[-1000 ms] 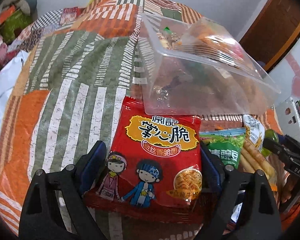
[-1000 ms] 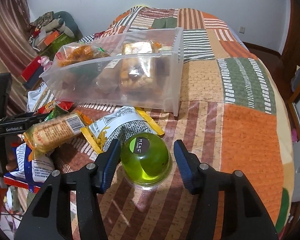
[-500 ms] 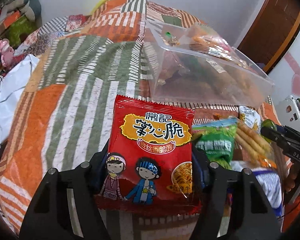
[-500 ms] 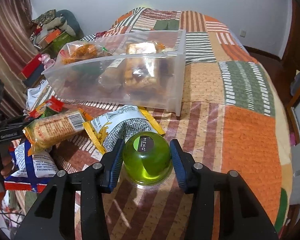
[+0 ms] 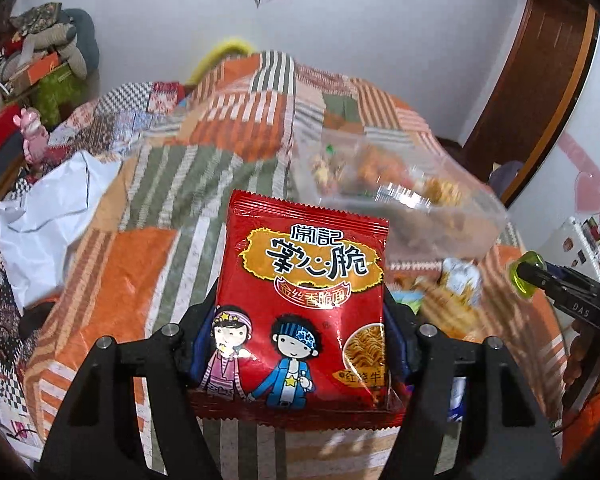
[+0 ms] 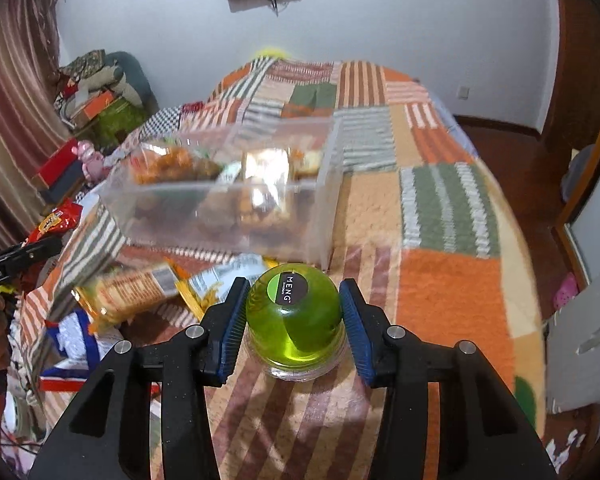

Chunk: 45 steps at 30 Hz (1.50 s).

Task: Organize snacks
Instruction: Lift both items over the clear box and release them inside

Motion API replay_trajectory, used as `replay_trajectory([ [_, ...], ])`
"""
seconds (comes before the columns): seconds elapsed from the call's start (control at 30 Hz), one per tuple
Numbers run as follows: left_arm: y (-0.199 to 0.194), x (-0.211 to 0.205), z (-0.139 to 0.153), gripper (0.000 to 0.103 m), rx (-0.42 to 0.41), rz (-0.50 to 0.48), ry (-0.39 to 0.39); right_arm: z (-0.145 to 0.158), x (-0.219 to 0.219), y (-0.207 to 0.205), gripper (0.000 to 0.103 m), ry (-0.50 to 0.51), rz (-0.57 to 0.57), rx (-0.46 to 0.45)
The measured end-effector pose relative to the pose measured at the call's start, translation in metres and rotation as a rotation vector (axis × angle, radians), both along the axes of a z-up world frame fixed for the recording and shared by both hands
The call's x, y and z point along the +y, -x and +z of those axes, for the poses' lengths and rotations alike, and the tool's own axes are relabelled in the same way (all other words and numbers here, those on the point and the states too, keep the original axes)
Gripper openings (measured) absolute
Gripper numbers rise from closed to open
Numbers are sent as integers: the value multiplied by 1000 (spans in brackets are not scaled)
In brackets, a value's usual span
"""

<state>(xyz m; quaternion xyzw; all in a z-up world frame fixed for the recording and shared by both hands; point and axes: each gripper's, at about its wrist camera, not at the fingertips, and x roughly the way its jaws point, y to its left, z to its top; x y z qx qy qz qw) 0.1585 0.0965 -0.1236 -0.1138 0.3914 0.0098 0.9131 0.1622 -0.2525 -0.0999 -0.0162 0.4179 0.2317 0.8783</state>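
Observation:
My left gripper (image 5: 300, 320) is shut on a red noodle snack packet (image 5: 300, 304) with cartoon children and holds it lifted above the patchwork bed. My right gripper (image 6: 294, 312) is shut on a green jelly cup (image 6: 294, 312) with a black MENG label, raised off the quilt. The cup also shows in the left wrist view (image 5: 525, 276). A clear plastic bin (image 6: 228, 216) with several snack bags in it lies ahead of both grippers; it also shows in the left wrist view (image 5: 400, 196).
Loose snack packs lie on the quilt between the grippers: a biscuit-stick pack (image 6: 136, 292), a white-and-yellow bag (image 6: 216, 280), a blue-and-white bag (image 6: 76, 340). A white plastic bag (image 5: 44, 220) lies at the bed's left edge. Clutter and a wooden door flank the bed.
Both grippers closed on their items and lifted: the red packet rose off the quilt, and the green cup came up between the right fingers. Both views tilted upward.

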Motion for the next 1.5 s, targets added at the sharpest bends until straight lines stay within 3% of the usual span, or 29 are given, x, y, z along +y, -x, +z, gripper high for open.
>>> replay_trajectory([
  [0.37,-25,-26,48,67,-117,-59,2,39,4,-8,43,-54,-16,-107],
  [0.77,-75,-68,65,67,-148,-120,37,62,10,-31,43,-109,-30,-177],
  [1.03,-114,-82,59,67,-119,-119,43,60,18,-47,43,-114,-20,-182],
  [1.5,-167,-101,26,67,-23,-149,29,35,34,-70,43,-99,-1,-108],
])
